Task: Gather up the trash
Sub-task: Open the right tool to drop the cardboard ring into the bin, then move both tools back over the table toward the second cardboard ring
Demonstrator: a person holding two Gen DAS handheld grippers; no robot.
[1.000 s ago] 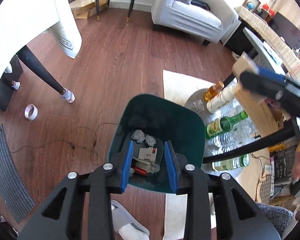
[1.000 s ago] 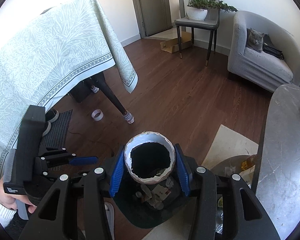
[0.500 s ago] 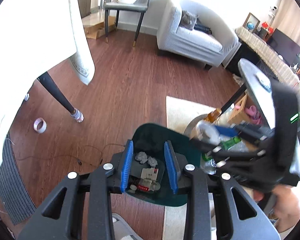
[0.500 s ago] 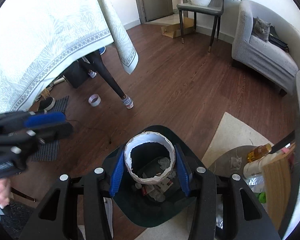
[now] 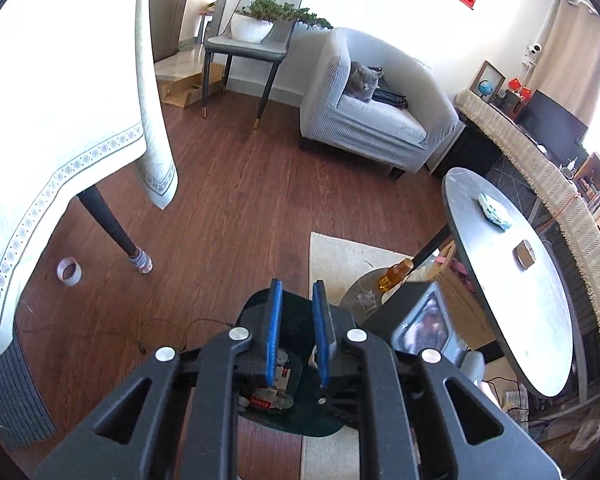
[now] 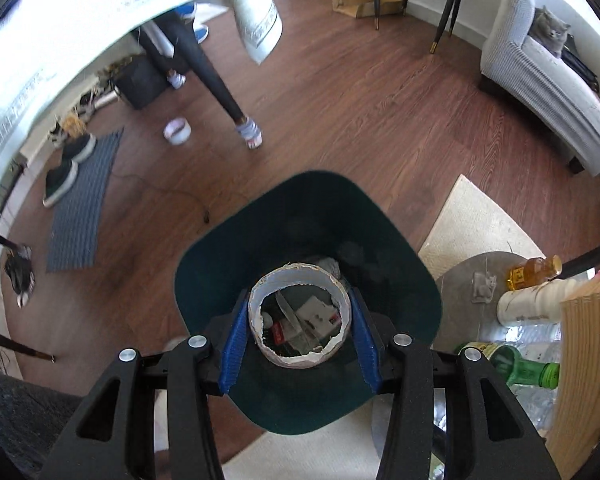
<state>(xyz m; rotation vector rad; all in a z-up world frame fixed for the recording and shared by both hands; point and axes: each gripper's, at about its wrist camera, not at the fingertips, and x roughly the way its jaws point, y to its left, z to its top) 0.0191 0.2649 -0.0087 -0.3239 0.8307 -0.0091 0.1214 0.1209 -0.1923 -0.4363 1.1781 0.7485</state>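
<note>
A dark green trash bin [image 6: 308, 208] stands on the wood floor and holds crumpled paper and small cartons [image 5: 268, 396]. My right gripper [image 6: 299, 300] points steeply down over the bin mouth, shut on a white cardboard ring [image 6: 300, 270] with a torn lower edge. The bin's litter shows through the ring's hole. My left gripper [image 5: 298, 332] hangs higher, above the bin [image 5: 300, 424]. Its jaws are closing, with a narrow gap and nothing between the blue pads [image 5: 274, 332]. The black back of the right hand's unit [image 5: 420, 328] shows at the right of the left wrist view.
Beside the bin a low round shelf [image 6: 460, 280] carries a green bottle [image 6: 528, 368], an amber bottle [image 6: 534, 274] and clear bottles. A grey oval table [image 5: 512, 280], an armchair [image 5: 380, 128] with a cat, a cloth-covered table [image 5: 60, 120], a tape roll [image 6: 177, 131] and a rug [image 6: 480, 220] surround it.
The left gripper rose away from the bin and its jaws narrowed. The right gripper sank with the ring toward the bin mouth, tilting more steeply down.
</note>
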